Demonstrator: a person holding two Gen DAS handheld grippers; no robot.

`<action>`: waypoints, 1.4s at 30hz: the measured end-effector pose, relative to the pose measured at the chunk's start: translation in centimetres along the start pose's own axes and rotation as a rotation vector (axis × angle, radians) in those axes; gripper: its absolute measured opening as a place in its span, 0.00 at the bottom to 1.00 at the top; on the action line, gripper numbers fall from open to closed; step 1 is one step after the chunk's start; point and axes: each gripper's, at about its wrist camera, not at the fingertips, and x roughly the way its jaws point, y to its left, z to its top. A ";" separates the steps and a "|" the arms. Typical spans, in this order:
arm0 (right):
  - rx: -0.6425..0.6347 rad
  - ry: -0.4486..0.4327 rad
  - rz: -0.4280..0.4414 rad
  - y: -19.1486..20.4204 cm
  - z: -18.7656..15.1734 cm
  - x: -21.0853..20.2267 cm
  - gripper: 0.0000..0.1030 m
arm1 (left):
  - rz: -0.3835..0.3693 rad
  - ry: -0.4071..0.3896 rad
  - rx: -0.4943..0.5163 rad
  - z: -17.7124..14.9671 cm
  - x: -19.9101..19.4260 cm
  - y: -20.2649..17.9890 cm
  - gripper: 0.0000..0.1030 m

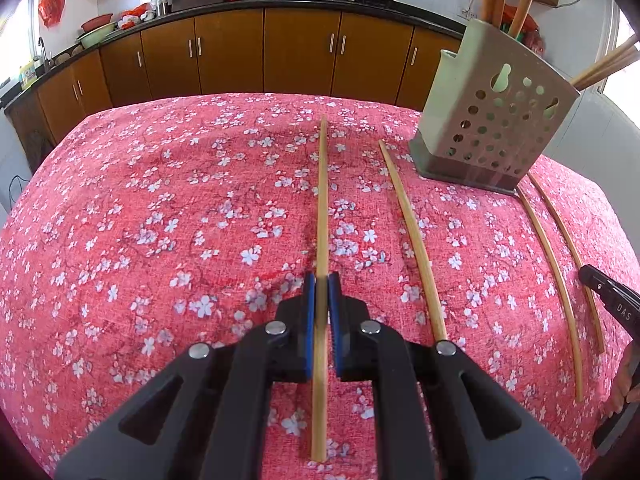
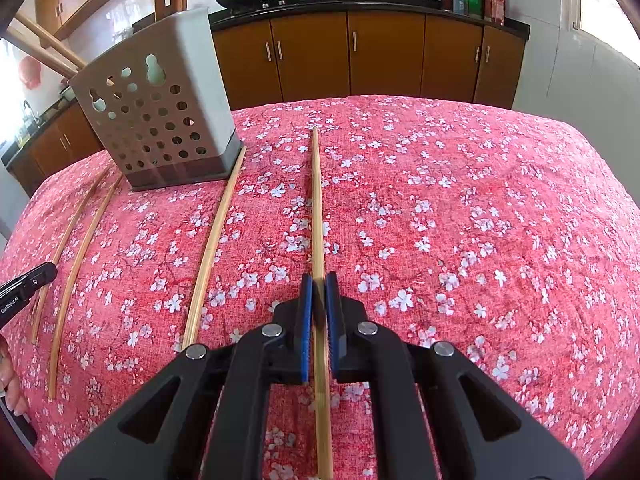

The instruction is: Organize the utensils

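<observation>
Here each hand-held gripper, left (image 1: 321, 285) and right (image 2: 319, 283), clamps a pale, slender bamboo chopstick (image 1: 322, 200).

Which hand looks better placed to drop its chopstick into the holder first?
Probably right, narrowly: left gripper and right gripper each clamp a chopstick, but the holder looks slightly nearer the right's.

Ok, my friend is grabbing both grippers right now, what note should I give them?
Left gripper: shut on the leftmost chopstick.
Right gripper: shut on the rightmost chopstick.
Between them, the second chopstick and third chopstick lie loose on the floral cloth.
The holder stands behind, with wooden handles already in it.
Done: both grips.
Left: put all four chopsticks into the holder.
</observation>
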 end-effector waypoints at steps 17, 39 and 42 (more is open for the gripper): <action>0.000 0.000 0.000 0.0 0.0 0.0 0.07 | -0.003 0.001 -0.006 0.0 0.1 -0.1 0.11; 0.002 0.001 -0.001 -0.1 0.0 0.0 0.08 | -0.009 0.001 -0.016 0.0 0.0 -0.2 0.11; 0.002 0.001 0.000 -0.1 0.0 0.0 0.08 | -0.010 0.004 -0.016 0.0 0.0 -0.2 0.11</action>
